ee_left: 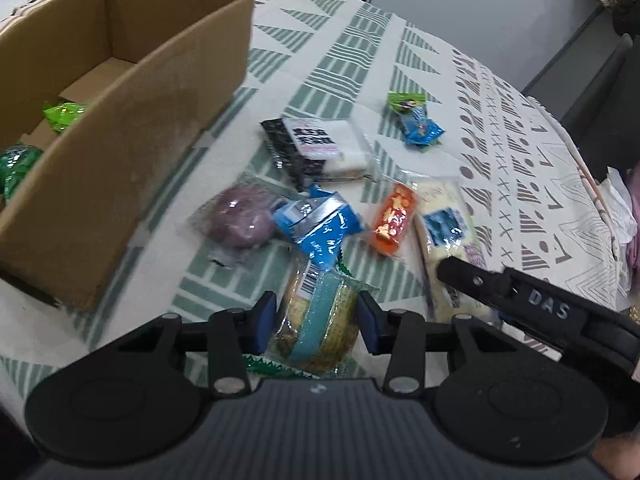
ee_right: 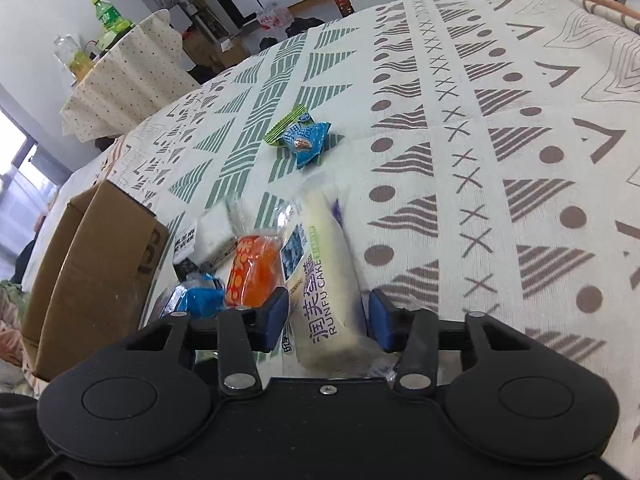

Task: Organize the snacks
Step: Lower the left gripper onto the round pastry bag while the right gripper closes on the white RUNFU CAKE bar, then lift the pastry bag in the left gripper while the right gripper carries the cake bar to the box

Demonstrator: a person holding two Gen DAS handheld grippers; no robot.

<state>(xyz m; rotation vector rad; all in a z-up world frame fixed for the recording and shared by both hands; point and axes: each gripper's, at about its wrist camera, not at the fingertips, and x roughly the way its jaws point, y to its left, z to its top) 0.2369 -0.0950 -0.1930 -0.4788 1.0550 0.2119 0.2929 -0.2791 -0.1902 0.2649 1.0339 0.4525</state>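
Desk (ee_right: pixel 500 208): we log left gripper (ee_left: pixel 318 318), fingers spread around a cookie pack (ee_left: pixel 316 320); right gripper (ee_right: pixel 328 316), fingers open astride a cake (ee_right: pixel 328 280); box (ee_left: pixel 120 120) near.

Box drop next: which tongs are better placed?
Left, probably. The left tongs straddle a teal-banded cake with the box right beside them, open top facing them. The right tongs straddle the Runfu cake, with other snacks between them and the box.
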